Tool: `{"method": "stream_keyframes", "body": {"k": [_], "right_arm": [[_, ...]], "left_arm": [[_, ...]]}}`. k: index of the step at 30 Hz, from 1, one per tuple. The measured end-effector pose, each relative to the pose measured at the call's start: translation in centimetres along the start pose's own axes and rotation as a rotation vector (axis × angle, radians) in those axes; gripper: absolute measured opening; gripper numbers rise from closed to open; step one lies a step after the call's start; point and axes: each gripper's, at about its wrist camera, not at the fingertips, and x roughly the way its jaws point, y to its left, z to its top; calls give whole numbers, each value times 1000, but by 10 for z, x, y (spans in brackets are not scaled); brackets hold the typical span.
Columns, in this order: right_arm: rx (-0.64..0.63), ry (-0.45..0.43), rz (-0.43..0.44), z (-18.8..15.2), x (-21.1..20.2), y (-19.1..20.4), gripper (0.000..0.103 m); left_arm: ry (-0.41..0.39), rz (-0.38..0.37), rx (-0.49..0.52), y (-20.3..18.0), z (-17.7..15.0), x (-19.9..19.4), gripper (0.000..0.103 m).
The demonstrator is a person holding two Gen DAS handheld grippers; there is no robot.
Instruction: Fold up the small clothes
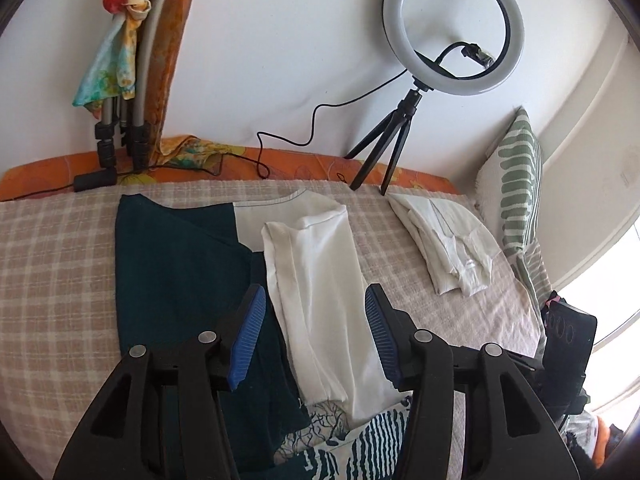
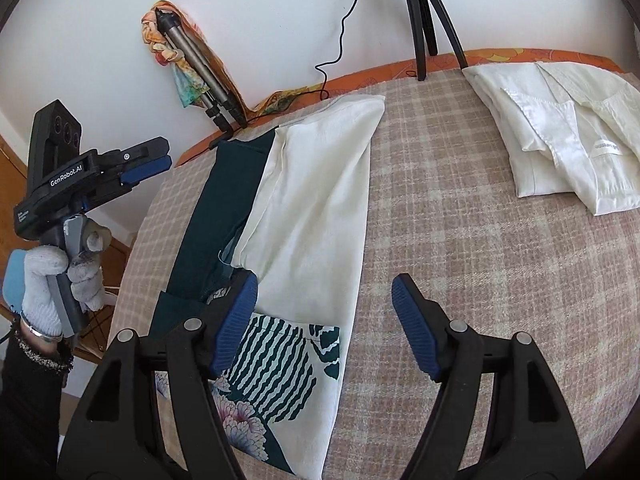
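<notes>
Both tools hang above the bed with their blue-padded jaws spread wide and nothing between them. From its own wrist view, the left tool [image 1: 316, 336] hovers over the garment [image 1: 312, 272], a piece with a dark teal side and a white side laid lengthwise on the checked bedcover [image 1: 56, 264]; a white panel is folded over the middle, and a printed hem with teal stripes shows at the near end. From the other camera, the right tool [image 2: 324, 320] is above the right edge of that same garment [image 2: 316, 200], its left pad over the patterned hem and its right pad over bare bedcover [image 2: 460, 220]. That view also shows the left tool [image 2: 146, 164] held up in a white-gloved left hand [image 2: 60, 280], off the bed's left edge and clear of the cloth.

A folded white shirt [image 1: 448, 244] lies well apart to the right, near a green-and-white striped pillow [image 1: 516, 184]. At the far edge of the bed stands a ring light [image 1: 452, 28] on a small black tripod, its cable trailing along the wall. Collapsed tripod legs [image 1: 128, 92] wrapped in a colourful scarf lean in the left corner.
</notes>
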Motion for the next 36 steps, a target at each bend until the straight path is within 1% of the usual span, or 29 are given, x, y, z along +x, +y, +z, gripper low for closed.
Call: {"method": "stream_keyframes", "body": {"k": [2, 4, 5, 7, 9, 12, 15, 16, 17, 18, 19, 20, 21, 22, 23, 25, 26, 28, 29, 30, 31, 32, 33, 34, 35, 36], "right_arm": [[18, 19, 4, 4, 14, -10, 74], [36, 37, 7, 7, 26, -18, 73], [47, 43, 20, 8, 31, -22, 70], [70, 53, 48, 10, 39, -28, 67], [85, 62, 67, 11, 46, -31, 67], [89, 80, 92, 12, 57, -31, 62], [85, 91, 96, 15, 67, -30, 59], [84, 91, 97, 16, 70, -29, 56], [83, 87, 95, 18, 72, -28, 53], [84, 85, 93, 20, 74, -28, 52], [88, 81, 94, 22, 75, -29, 50], [92, 77, 91, 24, 76, -29, 44], [94, 77, 87, 26, 78, -29, 38], [95, 83, 80, 27, 80, -30, 22], [100, 92, 74, 27, 83, -31, 9], [113, 91, 74, 27, 87, -33, 7], [108, 94, 66, 29, 88, -33, 4], [110, 92, 40, 31, 88, -34, 3], [117, 90, 32, 31, 86, -36, 3], [130, 91, 25, 32, 86, -39, 3], [145, 92, 36, 33, 86, -42, 2], [147, 91, 49, 33, 85, -42, 3], [138, 87, 47, 33, 84, -41, 3], [129, 86, 39, 34, 84, -39, 3], [124, 86, 37, 33, 84, -38, 3], [121, 91, 39, 33, 85, -37, 3]], "left_arm": [[28, -10, -6, 5, 9, 23, 51], [60, 15, -10, 8, 17, 45, 51], [77, 28, -7, 9, 20, 54, 51], [102, 60, 10, 10, 24, 71, 51], [121, 74, 30, 11, 27, 85, 51], [152, 76, 29, 15, 28, 103, 51], [154, 70, 43, 17, 29, 113, 51], [151, 63, 51, 17, 28, 114, 51], [146, 51, 60, 15, 28, 115, 48], [145, 53, 66, 15, 28, 117, 48], [143, 53, 68, 15, 28, 119, 36], [150, 48, 64, 17, 30, 123, 13], [157, 36, 58, 18, 29, 125, 3], [147, 24, 62, 17, 29, 125, 1], [130, 22, 77, 15, 28, 123, 1], [85, 39, 90, 12, 28, 117, 1], [65, 64, 80, 15, 28, 114, 1], [39, 152, 47, 25, 28, 110, 1], [34, 171, 32, 30, 28, 108, 1], [28, 167, 19, 35, 27, 106, 1], [10, 143, 9, 38, 27, 103, 1], [-6, 126, 0, 39, 29, 100, 2], [-1, 107, -19, 42, 31, 98, 7], [24, 82, -46, 43, 34, 102, 25], [50, 59, -68, 45, 37, 105, 49], [56, 35, -78, 45, 39, 108, 54]]}}
